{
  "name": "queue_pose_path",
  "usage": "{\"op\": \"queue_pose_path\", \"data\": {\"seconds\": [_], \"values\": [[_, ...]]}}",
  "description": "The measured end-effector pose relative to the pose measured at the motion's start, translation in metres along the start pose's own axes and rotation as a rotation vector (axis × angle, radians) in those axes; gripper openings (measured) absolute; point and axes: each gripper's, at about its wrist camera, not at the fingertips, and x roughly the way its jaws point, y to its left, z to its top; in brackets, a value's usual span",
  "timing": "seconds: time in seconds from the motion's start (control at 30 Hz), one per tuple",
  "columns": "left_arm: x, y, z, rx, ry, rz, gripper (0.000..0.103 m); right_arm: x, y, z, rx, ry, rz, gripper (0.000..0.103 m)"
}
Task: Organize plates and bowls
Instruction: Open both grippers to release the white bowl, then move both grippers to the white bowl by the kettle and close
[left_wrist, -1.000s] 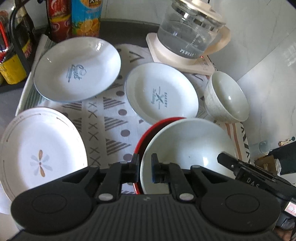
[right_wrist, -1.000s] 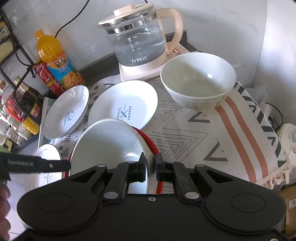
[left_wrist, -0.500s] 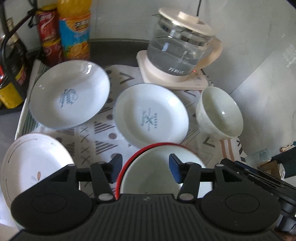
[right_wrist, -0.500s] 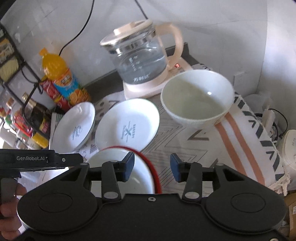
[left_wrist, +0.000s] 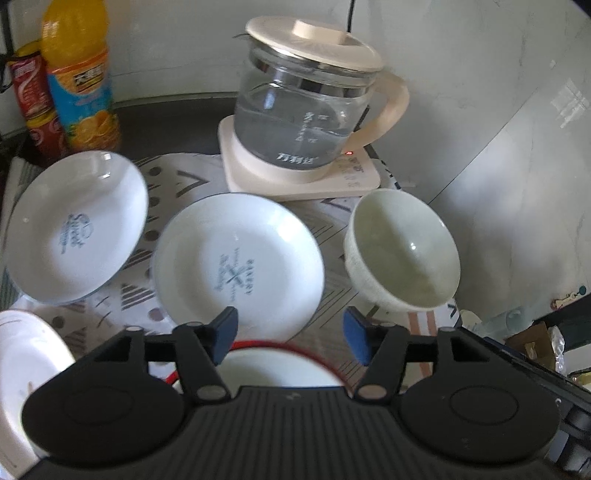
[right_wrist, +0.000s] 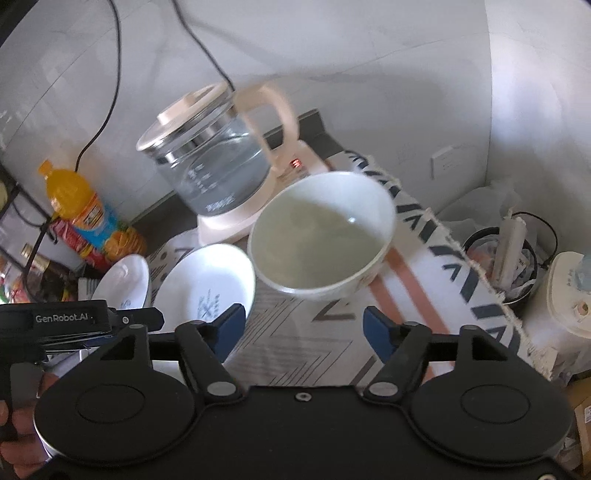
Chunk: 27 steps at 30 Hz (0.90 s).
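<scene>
In the left wrist view my left gripper (left_wrist: 290, 334) has its jaws opening, with nothing pressed between them. Just below them lies the white bowl (left_wrist: 273, 369) nested in a red-rimmed dish (left_wrist: 266, 345). Beyond stand a white plate with crossed-utensil print (left_wrist: 238, 266), a white plate with script print (left_wrist: 75, 225), a flower-print plate (left_wrist: 26, 362) at far left, and a cream bowl (left_wrist: 402, 251) at right. My right gripper (right_wrist: 303, 332) is also opening over the patterned cloth (right_wrist: 295, 332), nothing between its fingers; the cream bowl (right_wrist: 321, 236) sits just beyond.
A glass kettle (left_wrist: 306, 110) on a cream base stands at the back. An orange juice bottle (left_wrist: 79, 77) and a red bottle (left_wrist: 35, 107) are at the back left. The other gripper's body (right_wrist: 55, 321) and a hand (right_wrist: 18, 435) show at left. Clutter (right_wrist: 509, 258) lies beyond the cloth's right edge.
Both grippers let go of the white bowl's rim, opened wide and drew back; the bowl now rests in the red-rimmed dish, mostly under the left gripper's body.
</scene>
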Motion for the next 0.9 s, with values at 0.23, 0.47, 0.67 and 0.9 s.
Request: {"op": "queue_pose_path", "data": {"seconds": [0.23, 0.47, 0.67, 0.9], "values": [[0.03, -0.022, 0.013, -0.017, 0.001, -0.029, 0.066, 0.013, -0.025, 0.015, 0.028, 0.005, -0.011, 0.07], [0.064, -0.038, 0.023, -0.042, 0.02, -0.027, 0.066, 0.036, -0.046, 0.03, 0.049, 0.028, -0.017, 0.07], [0.086, -0.047, 0.029, -0.054, 0.044, -0.02, 0.063, 0.054, -0.053, 0.039, 0.058, 0.052, -0.028, 0.068], [0.109, -0.055, 0.038, -0.065, 0.065, -0.009, 0.056, 0.078, -0.063, 0.042, 0.085, 0.096, -0.036, 0.055]]}}
